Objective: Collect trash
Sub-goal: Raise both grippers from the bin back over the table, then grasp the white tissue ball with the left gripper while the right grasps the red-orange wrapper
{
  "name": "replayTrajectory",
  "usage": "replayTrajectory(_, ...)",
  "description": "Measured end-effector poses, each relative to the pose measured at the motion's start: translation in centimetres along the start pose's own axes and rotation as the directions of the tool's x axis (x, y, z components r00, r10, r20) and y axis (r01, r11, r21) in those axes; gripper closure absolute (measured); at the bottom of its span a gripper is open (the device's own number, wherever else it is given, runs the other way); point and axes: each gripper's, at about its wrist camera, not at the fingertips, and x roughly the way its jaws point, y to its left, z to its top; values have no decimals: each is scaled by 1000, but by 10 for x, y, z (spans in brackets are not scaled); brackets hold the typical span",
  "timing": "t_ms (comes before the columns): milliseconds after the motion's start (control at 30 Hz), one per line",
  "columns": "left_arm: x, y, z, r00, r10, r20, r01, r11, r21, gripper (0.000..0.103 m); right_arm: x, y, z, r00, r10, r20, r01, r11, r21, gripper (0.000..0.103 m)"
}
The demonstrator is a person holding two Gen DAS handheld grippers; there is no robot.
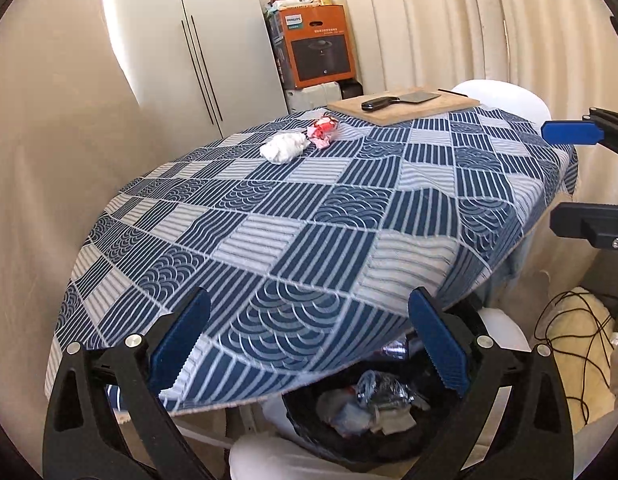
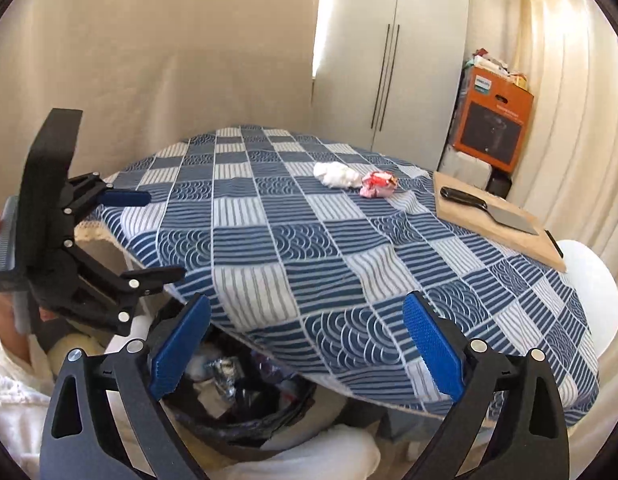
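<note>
Trash lies on the far part of the desk [image 1: 293, 216]: a white tissue wad [image 1: 284, 147] and, touching its end, a crumpled red-and-pink wrapper [image 1: 323, 131]. The two form a short row whose long axis runs across the desk toward the cutting board [image 1: 405, 108]; in the right wrist view the tissue [image 2: 336, 175] is on the left and the wrapper [image 2: 376, 184] on the right, nearer the board [image 2: 497, 220]. A blue-and-white patterned cloth with striped and wave squares covers the desk. A cleaver [image 1: 397, 101] rests flat on the board, black handle pointing toward the trash. Behind stand white cabinet doors [image 1: 197, 48], pale curtains [image 1: 449, 24] and an orange box [image 1: 317, 46]. Below the near edge sits a black-lined bin [image 1: 369, 404] holding crumpled waste. The left hand-held gripper [image 1: 309, 344] hovers over the near edge, fingers spread wide, holding nothing. The right hand-held gripper [image 2: 307, 344] is likewise wide and empty, above the desk's near edge and the bin [image 2: 245, 400].
</note>
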Motion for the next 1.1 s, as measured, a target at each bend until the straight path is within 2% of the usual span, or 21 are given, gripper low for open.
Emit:
replayTrajectory(200,23,14,20,1000,19,-15,-19,1000,10,6,25,-15,25,1000,-9,-25,9,1000,20,10)
replayTrajectory(500,67,36,50,999,3,-43,-2,1000,22,6,77,-40,63,998,-6,-61,7,1000,20,10)
replayTrajectory(600,82,44,58,998,-35,-61,36,999,15,6,98,-51,74,997,0,-83,3,999,37,10)
replayTrajectory(767,110,54,73,994,-54,-94,55,998,11,6,133,-67,87,993,4,-120,3,998,57,10)
replayTrajectory(933,132,67,90,989,-99,-108,94,994,-52,6,164,-84,99,988,-4,-152,13,998,54,10)
replayTrajectory(1000,140,73,98,990,-83,-112,76,995,-70,6,178,-93,106,986,0,-166,10,998,58,10)
replayTrajectory(1100,152,84,114,988,-101,-113,90,991,-95,6,196,-104,114,983,0,-183,10,998,55,10)
